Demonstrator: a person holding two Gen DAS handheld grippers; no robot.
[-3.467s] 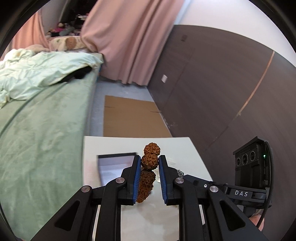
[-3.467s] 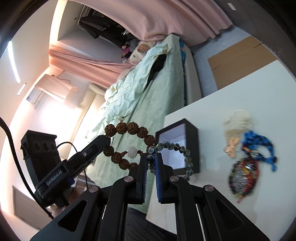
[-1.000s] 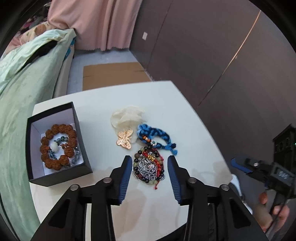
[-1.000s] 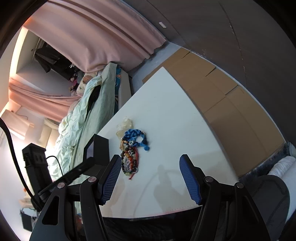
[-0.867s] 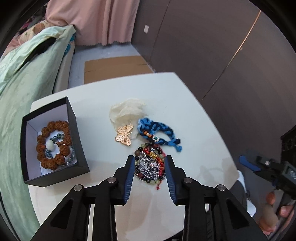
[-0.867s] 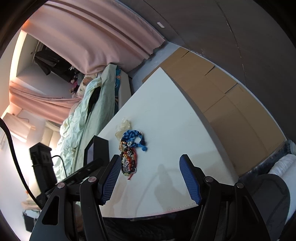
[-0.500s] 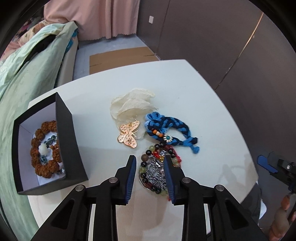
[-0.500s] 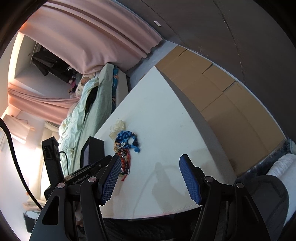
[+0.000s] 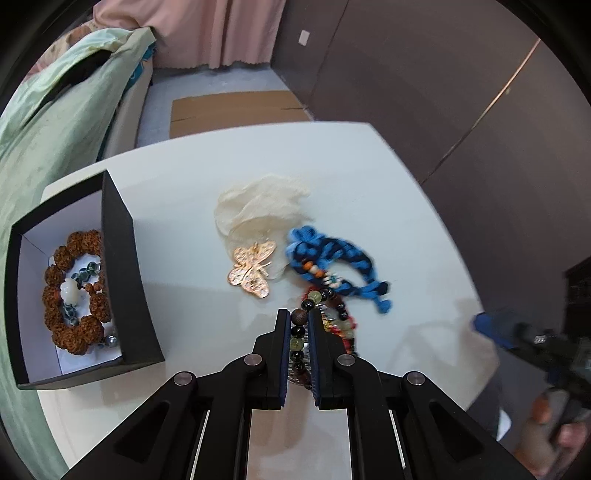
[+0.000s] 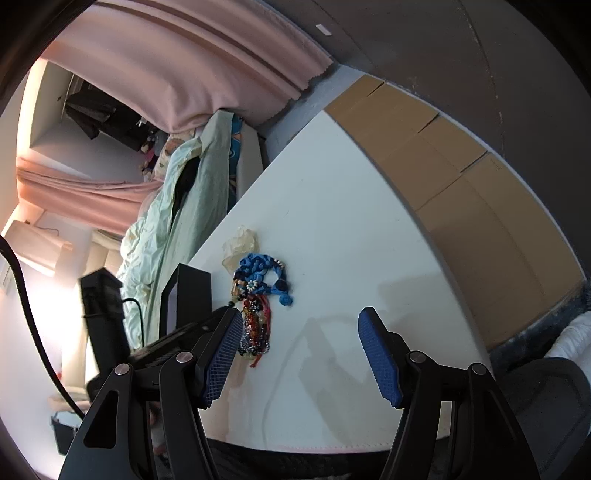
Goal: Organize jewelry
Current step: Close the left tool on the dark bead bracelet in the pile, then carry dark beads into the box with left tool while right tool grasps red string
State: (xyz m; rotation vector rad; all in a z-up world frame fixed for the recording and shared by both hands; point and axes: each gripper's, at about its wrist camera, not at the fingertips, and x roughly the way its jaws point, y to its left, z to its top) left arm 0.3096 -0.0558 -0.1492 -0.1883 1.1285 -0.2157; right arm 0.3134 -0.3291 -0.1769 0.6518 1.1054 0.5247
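Note:
My left gripper [image 9: 298, 334] points down at the white table [image 9: 369, 166], and its jaws are closing on a strand of dark and amber beads of the multicoloured bead bracelet [image 9: 334, 314]; the pads touch the beads on both sides. Just beyond lie a blue braided bracelet [image 9: 332, 258], a gold butterfly brooch [image 9: 253, 269] and a cream pouch [image 9: 258, 206]. At the left, a black box [image 9: 122, 280] holds a brown seed bracelet [image 9: 74, 295] and a grey-green bead bracelet. My right gripper [image 10: 299, 350] hangs open over the table's near part, to the right of the bead bracelet [image 10: 255, 325], with nothing between its fingers.
A green-covered bed [image 9: 55, 110] runs along the table's left side. Flat cardboard [image 9: 236, 110] lies on the floor beyond the far edge, below pink curtains [image 9: 221, 33]. A dark panelled wall [image 9: 443, 92] stands to the right. A hand on the right gripper's handle shows at the lower right.
My left gripper has come down onto the bead pile and its jaws have narrowed from well apart to pinching a strand. The right gripper drifted closer to the jewelry, still wide open.

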